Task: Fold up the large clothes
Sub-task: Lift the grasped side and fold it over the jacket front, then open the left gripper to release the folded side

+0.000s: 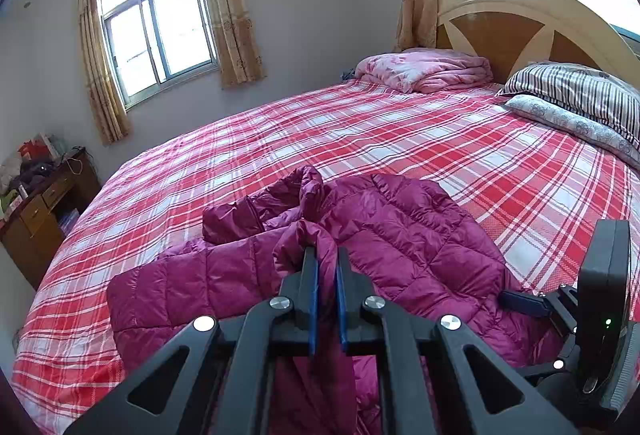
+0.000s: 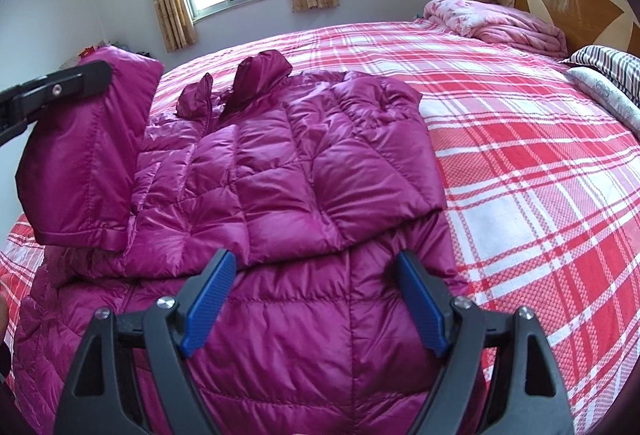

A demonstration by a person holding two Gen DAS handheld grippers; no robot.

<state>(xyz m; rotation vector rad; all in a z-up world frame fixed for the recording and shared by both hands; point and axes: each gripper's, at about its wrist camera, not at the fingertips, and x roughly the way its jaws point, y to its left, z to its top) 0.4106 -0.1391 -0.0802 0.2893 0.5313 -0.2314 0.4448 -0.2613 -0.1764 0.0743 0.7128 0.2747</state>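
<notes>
Left gripper (image 1: 327, 255) jaws clamped on a raised sleeve (image 2: 80, 155) of the jacket (image 2: 288, 163) on the bed (image 2: 520, 155), right gripper (image 2: 316, 299) jaws apart over it; best lay sleeve flat across, right pinning.

Bare plaid bed (image 2: 540, 163) at frame right gives clear passage w/ pillows (image 2: 612, 75) blocking far right edge, puffy jacket (image 2: 304, 163) filling center-left.
</notes>
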